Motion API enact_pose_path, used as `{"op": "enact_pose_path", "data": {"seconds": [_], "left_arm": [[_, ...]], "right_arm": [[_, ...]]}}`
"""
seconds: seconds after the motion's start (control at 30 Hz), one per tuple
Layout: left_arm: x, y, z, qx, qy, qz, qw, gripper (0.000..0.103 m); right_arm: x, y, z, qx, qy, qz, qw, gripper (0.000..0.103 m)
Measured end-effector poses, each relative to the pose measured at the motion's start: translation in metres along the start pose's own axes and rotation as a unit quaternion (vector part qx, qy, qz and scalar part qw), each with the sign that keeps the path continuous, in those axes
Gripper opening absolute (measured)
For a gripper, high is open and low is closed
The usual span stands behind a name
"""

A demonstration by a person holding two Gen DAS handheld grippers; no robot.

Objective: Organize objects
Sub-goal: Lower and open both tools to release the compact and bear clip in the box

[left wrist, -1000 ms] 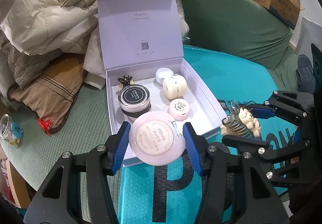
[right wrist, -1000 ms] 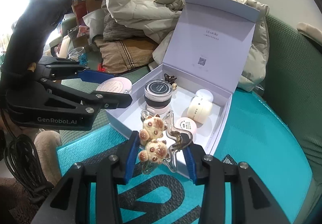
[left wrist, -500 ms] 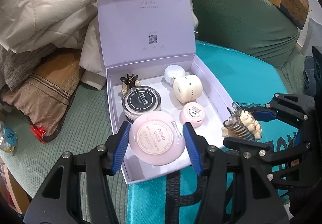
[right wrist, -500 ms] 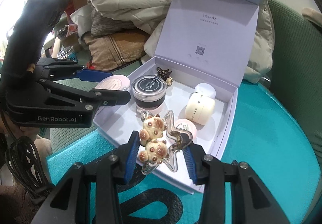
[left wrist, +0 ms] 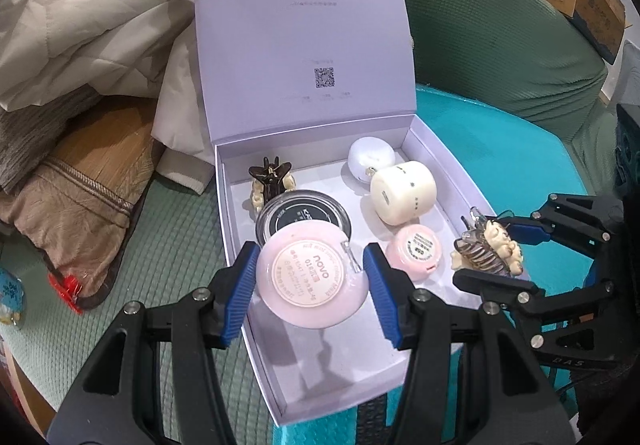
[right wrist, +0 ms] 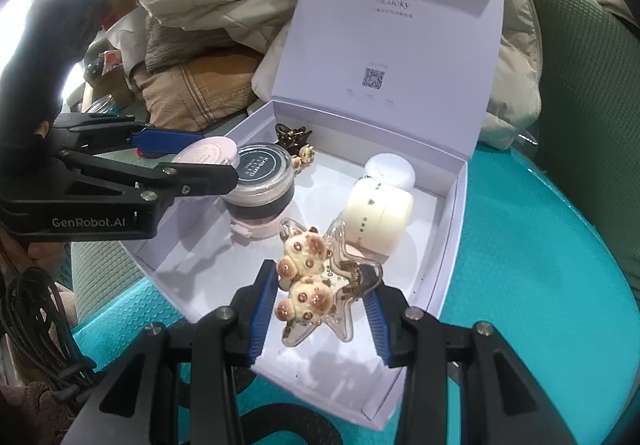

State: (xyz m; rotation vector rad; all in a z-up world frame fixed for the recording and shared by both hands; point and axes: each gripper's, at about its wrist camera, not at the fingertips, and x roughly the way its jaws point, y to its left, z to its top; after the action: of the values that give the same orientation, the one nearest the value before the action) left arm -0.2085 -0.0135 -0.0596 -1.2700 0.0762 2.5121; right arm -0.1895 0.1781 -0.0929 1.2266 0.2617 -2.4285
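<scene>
Over the open white cardboard box [left wrist: 248, 329], your left gripper [left wrist: 311, 277] clamps the round pink compact [left wrist: 310, 279], your right gripper [right wrist: 320, 303] the clear star-shaped bear hair clip [right wrist: 320, 281]; next, lower both into bare floor space.

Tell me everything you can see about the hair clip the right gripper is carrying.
The hair clip is a clear, star-shaped plastic claw clip with two cream and brown bear-like figures on top. In the left wrist view its curved brownish teeth show. The right gripper is shut on it, blue pads pressing both sides, holding it tilted in the air above the near end of the open white box. Nothing else touches it.
</scene>
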Motion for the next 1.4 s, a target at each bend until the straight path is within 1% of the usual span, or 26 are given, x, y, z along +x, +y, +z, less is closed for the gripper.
{"op": "enact_pose_path", "data": {"seconds": [0.27,0.53,0.7,0.83,1.0,1.13,1.27,1.4], "left_arm": [[0.019,0.006,0.009,-0.001,0.005,-0.008,0.9999,0.052],[0.027,0.01,0.015,0.01,0.003,-0.012,0.9999,0.052],[0.034,0.011,0.02,0.013,0.002,-0.014,0.9998,0.052],[0.043,0.014,0.022,0.007,0.009,-0.01,0.9999,0.052],[0.044,0.014,0.024,0.009,0.004,-0.007,0.9999,0.052],[0.044,0.015,0.024,0.011,0.002,-0.005,0.9999,0.052],[0.044,0.016,0.023,0.01,0.001,-0.004,0.9999,0.052],[0.045,0.02,0.022,-0.004,0.001,-0.012,0.9999,0.052]], "right_arm": [[0.016,-0.003,0.003,0.001,0.01,-0.003,1.0,0.043],[0.029,-0.005,0.006,-0.003,0.014,0.002,1.0,0.043],[0.037,-0.008,0.006,0.002,0.021,-0.014,1.0,0.043],[0.044,-0.011,0.006,0.005,0.025,-0.013,1.0,0.043],[0.05,-0.01,0.008,0.005,0.024,-0.007,1.0,0.043],[0.052,-0.005,0.008,-0.011,0.023,-0.012,1.0,0.043],[0.052,-0.006,0.009,-0.004,0.027,-0.012,1.0,0.043],[0.052,-0.007,0.006,0.001,0.029,-0.019,0.999,0.044]]}}
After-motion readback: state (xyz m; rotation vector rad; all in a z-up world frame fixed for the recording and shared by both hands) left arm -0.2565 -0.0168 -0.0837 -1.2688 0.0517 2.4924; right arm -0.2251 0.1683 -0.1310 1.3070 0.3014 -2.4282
